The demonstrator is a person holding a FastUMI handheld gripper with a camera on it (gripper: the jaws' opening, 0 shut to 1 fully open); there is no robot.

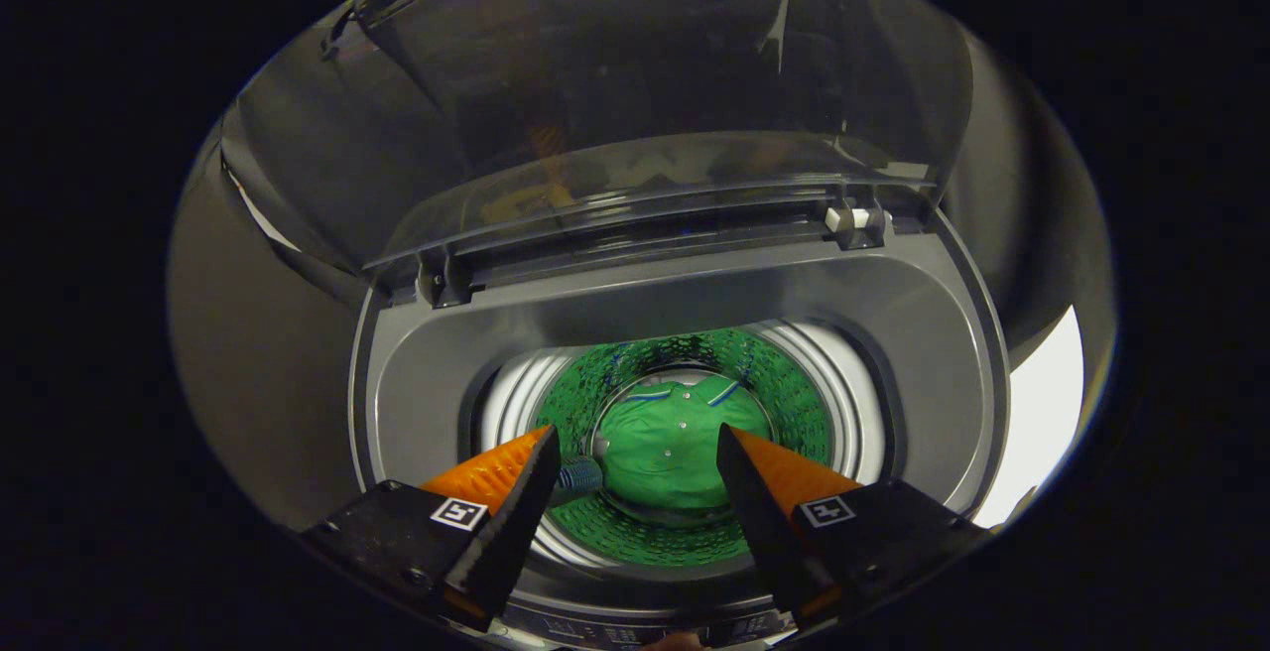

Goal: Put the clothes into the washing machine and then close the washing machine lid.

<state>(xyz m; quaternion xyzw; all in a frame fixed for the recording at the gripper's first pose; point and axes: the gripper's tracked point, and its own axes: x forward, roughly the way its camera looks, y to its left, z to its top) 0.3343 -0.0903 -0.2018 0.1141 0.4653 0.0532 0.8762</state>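
The green polo shirt (673, 448) lies crumpled at the bottom of the drum (794, 403), beyond the tips of the claw (635, 448), its collar with pale stripes toward the hinge side and its button placket running from there down toward the claw, so that is roughly its long axis. It looks light, soft and limp, a thing that would sag from any pinch of fabric, though it needs no further handling by my judgement, since it already rests inside the washing machine (685, 304). The claw hangs open over the drum mouth, fingers well apart, holding nothing. What remains is the transparent lid (595, 105), standing raised behind the opening on its two hinges (it looks stiff, smooth and likely slippery). I would take it near its free top edge and swing it forward and down.
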